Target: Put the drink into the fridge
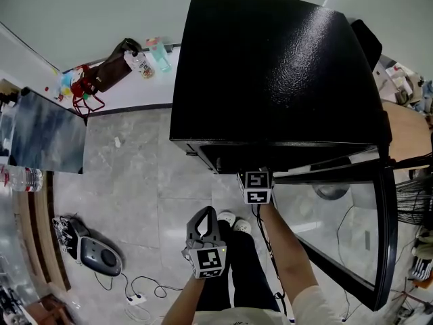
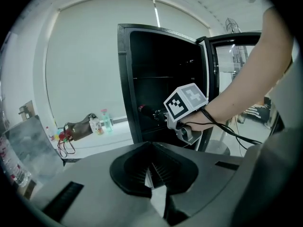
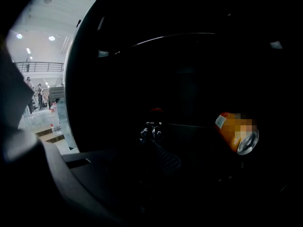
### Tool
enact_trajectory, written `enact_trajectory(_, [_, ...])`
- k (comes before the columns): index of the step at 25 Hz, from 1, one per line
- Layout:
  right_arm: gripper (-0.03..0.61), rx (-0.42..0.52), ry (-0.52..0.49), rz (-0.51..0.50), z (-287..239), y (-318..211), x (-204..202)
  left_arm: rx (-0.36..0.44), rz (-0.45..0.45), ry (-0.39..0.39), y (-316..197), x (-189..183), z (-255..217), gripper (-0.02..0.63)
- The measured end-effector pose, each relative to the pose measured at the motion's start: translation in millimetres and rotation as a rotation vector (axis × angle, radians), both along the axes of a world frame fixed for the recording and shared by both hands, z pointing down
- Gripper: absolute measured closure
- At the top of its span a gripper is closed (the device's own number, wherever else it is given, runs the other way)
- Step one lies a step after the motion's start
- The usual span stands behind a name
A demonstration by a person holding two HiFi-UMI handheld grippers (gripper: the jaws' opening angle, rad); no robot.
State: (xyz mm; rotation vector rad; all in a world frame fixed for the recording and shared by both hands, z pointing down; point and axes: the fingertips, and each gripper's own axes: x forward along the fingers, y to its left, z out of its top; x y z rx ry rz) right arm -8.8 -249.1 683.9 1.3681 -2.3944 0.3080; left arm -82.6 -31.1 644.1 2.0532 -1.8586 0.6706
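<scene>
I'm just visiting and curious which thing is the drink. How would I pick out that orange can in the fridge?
Find the tall black fridge with its glass door swung open. Deep in its dark cabinet, at the right of the right gripper view, is an orange metal can, tilted so its silver end faces the viewer. It is the only bright-coloured thing in that black interior.

At your feet the grey tiled floor [image 1: 135, 161] carries the black fridge [image 1: 270, 66], a grey round device [image 1: 100, 254] and a white power strip [image 1: 137, 298]. Inside, an orange can [image 3: 236, 132] lies on its side on the dark shelf [image 3: 189, 126].
</scene>
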Motion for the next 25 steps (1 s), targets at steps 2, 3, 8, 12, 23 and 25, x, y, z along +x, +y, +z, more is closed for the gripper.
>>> enact_trajectory(2, [0.584, 0.0, -0.002, 0.003, -1.6, -1.7, 1.2, 0.002, -0.004, 0.004, -2.1, 0.2, -0.7, 0.609])
enact_trajectory(3, [0.584, 0.002, -0.006, 0.007, -2.9, -1.9, 1.9, 0.003, -0.007, 0.004, -2.9, -0.4, -1.0, 0.609])
enact_trajectory(8, [0.583, 0.013, -0.046, 0.038, -14.0, -1.3, 8.8, 0.024, -0.024, 0.011, -9.3, -4.4, -7.2, 0.609])
enact_trajectory(12, [0.583, 0.022, -0.068, 0.044, -28.4, 9.7, 15.9, 0.047, -0.034, 0.022, -21.2, -6.9, -21.1, 0.609])
enact_trajectory(23, [0.583, 0.062, -0.137, -0.012, -130.6, 71.7, 30.0, 0.16, -0.041, 0.035, -54.0, -13.1, -93.1, 0.609])
enact_trajectory(25, [0.583, 0.07, -0.158, 0.0, -154.0, 84.5, 35.2, 0.181, -0.035, 0.044, -57.1, -10.7, -110.8, 0.609])
